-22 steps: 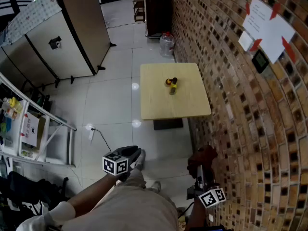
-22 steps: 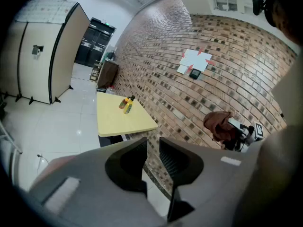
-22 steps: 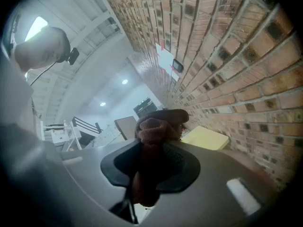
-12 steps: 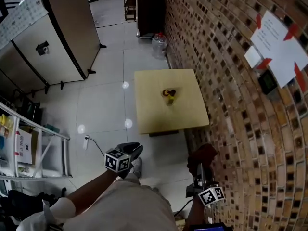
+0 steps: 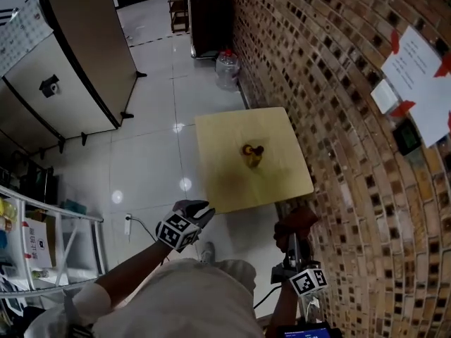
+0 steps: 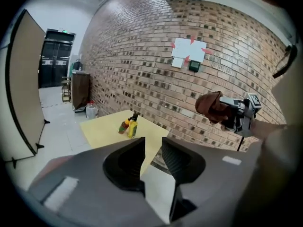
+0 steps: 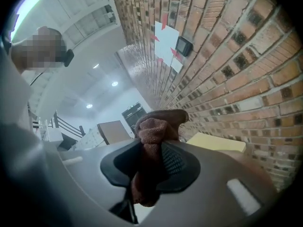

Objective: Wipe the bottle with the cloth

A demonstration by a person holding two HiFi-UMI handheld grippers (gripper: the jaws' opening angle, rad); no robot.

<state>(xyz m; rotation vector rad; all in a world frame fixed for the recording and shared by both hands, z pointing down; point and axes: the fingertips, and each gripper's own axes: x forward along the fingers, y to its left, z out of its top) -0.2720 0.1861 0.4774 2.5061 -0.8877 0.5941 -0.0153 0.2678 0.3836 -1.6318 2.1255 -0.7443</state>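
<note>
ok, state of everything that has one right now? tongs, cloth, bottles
left tongs: open, nothing between them.
right tongs: shut on the cloth.
cloth: bunched, clamped, sticking out past the tips.
yellow bottle: upright on the table, capped, untouched.
smaller bottle: tilted beside the yellow one.
</note>
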